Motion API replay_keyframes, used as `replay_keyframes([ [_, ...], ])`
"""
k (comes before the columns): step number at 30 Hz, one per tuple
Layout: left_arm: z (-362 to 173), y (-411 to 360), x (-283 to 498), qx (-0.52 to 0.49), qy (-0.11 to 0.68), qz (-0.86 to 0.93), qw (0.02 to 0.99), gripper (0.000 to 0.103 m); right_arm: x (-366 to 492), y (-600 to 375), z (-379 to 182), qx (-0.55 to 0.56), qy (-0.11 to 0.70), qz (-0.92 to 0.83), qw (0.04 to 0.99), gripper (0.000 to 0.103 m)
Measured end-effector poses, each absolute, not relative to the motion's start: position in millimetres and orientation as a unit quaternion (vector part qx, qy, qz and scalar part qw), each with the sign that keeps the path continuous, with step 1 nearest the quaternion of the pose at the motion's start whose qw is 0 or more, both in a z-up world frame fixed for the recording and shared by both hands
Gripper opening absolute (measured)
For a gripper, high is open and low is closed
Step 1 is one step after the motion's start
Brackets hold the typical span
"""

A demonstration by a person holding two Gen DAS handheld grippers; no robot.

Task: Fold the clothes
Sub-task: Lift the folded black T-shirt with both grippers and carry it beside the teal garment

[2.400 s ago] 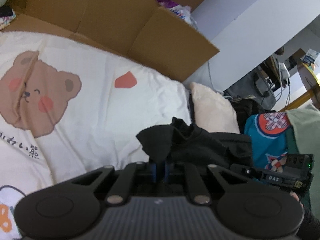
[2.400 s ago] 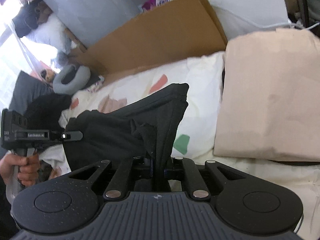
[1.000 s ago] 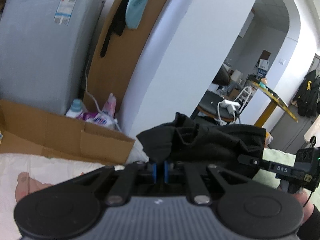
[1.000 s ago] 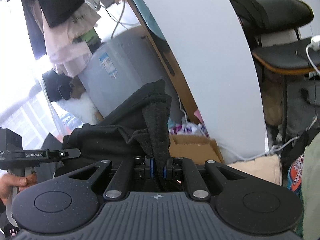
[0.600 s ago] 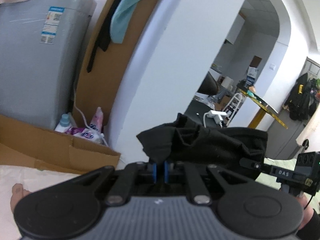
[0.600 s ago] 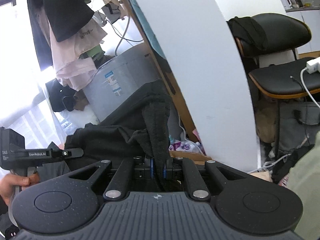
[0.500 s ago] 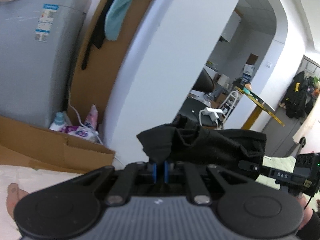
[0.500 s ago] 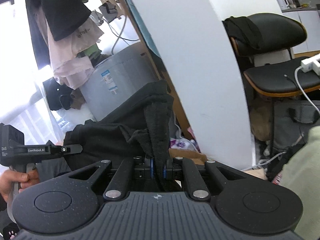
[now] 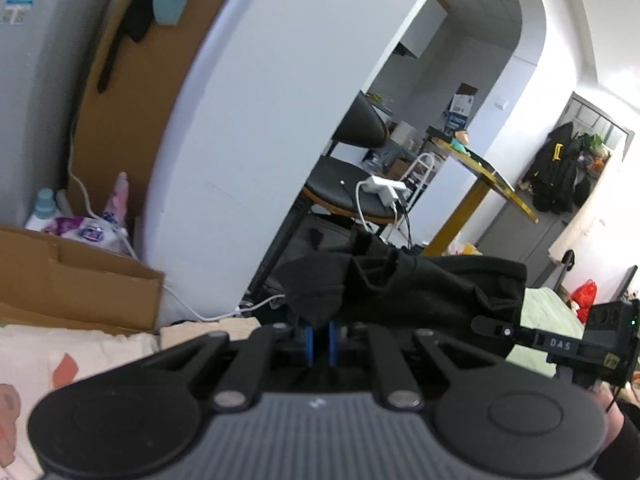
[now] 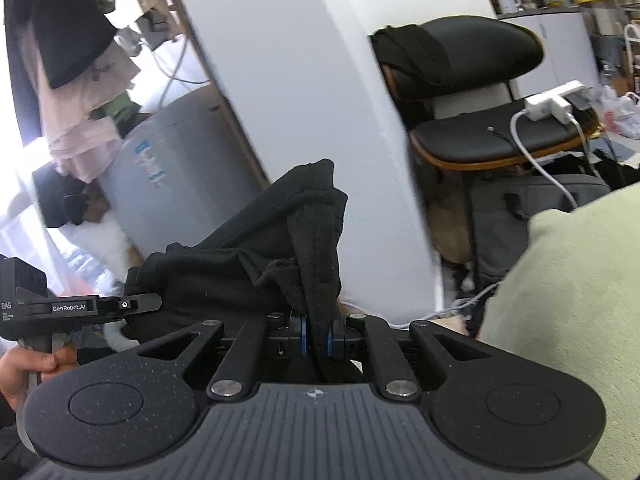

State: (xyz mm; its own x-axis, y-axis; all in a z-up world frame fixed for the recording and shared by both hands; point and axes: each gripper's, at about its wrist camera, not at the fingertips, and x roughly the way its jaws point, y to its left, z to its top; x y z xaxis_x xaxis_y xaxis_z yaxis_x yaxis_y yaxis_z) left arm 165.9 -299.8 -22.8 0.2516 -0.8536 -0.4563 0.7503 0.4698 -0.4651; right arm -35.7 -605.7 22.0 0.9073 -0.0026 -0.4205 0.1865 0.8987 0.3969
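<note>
Left wrist view alone shows the cardboard box [image 9: 80, 280] holding a bottle [image 9: 42, 210] and printed packets [image 9: 86, 232], beside a bear-print sheet [image 9: 60, 360]. The right wrist view instead shows a grey appliance [image 10: 176, 172] and hanging clothes [image 10: 76, 92]. The black garment [image 9: 420, 288] hangs stretched in the air between both grippers, the left gripper [image 9: 319, 344] and right gripper [image 10: 316, 338] each clamped tight on a bunched corner (blue pads nearly meeting).

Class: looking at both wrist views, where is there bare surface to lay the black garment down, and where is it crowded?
Bare: the printed sheet below the cardboard box. Crowded: the chair holding a charger.
</note>
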Motion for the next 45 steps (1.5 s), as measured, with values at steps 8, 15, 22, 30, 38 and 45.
replay_keyframes([
  [8, -67, -332, 184, -0.071, 0.342, -0.528, 0.774, 0.007, -14, -625, -21, 0.204, 0.225, -0.095, 0.948, 0.007],
  [15, -116, -344, 203, -0.057, 0.354, -0.519, 0.776, 0.007, 17, -630, -72, 0.185, 0.249, -0.121, 0.943, 0.007],
  [22, -155, -347, 223, -0.054, 0.374, -0.513, 0.771, 0.007, 47, -638, -117, 0.187, 0.284, -0.124, 0.932, 0.007],
  [30, -191, -360, 249, -0.051, 0.385, -0.507, 0.769, 0.007, 86, -647, -156, 0.179, 0.309, -0.125, 0.926, 0.007],
  [38, -225, -383, 287, -0.052, 0.388, -0.503, 0.770, 0.007, 136, -663, -186, 0.160, 0.332, -0.137, 0.920, 0.007],
  [45, -259, -410, 326, -0.041, 0.392, -0.490, 0.777, 0.008, 186, -681, -215, 0.163, 0.356, -0.155, 0.907, 0.007],
])
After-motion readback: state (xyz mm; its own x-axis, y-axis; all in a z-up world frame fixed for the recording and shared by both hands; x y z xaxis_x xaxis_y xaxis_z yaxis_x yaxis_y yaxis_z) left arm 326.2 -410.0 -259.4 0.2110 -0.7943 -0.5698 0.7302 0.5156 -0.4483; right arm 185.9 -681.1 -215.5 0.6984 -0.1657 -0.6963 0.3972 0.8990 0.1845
